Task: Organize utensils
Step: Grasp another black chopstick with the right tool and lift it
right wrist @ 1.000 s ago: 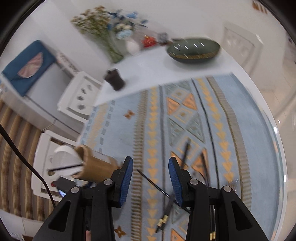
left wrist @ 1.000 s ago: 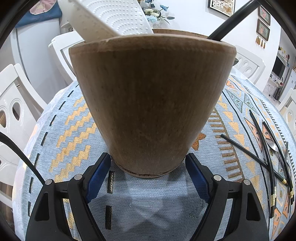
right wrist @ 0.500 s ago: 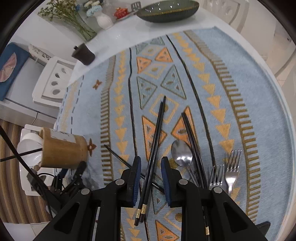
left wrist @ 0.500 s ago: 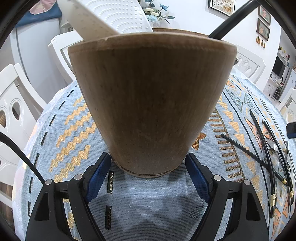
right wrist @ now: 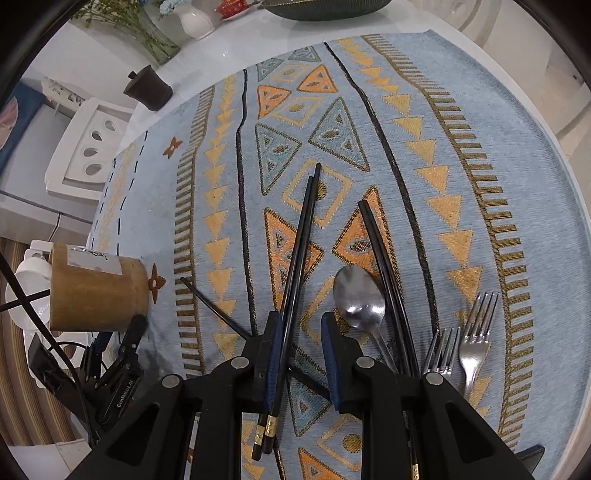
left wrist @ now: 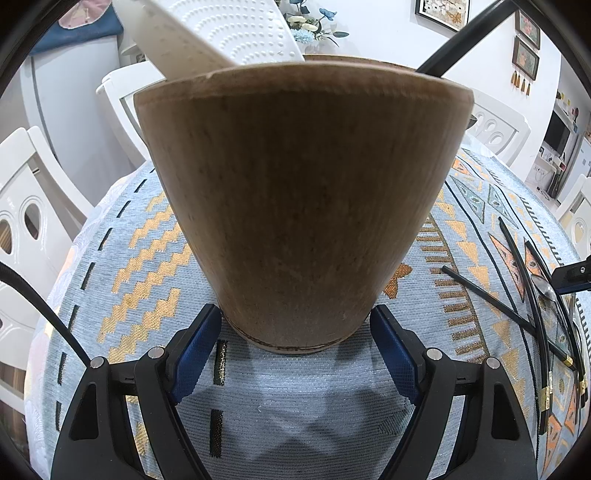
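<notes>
A wooden utensil holder (left wrist: 303, 206) stands upright on the patterned cloth, with a white perforated spatula (left wrist: 229, 33) and a black chopstick (left wrist: 461, 40) sticking out of it. My left gripper (left wrist: 295, 310) is shut on the holder's base. My right gripper (right wrist: 301, 321) points steeply down at the cloth. Its jaws straddle a pair of black chopsticks (right wrist: 299, 251), which lies against the left pad with a gap to the right pad. Beside it lie a spoon (right wrist: 358, 295), a second chopstick pair (right wrist: 380, 258), two forks (right wrist: 476, 332) and a single chopstick (right wrist: 210, 306).
The blue and orange tablecloth (right wrist: 480, 110) covers a round table. At the far side stand a dark bowl (right wrist: 325, 7), a small black jar (right wrist: 147, 88) and a white vase (right wrist: 195, 22). White chairs (right wrist: 88, 147) ring the table's edge.
My right gripper has come down to the cloth, narrowed its jaws and now has the chopstick pair between them. The left gripper and the holder have not moved.
</notes>
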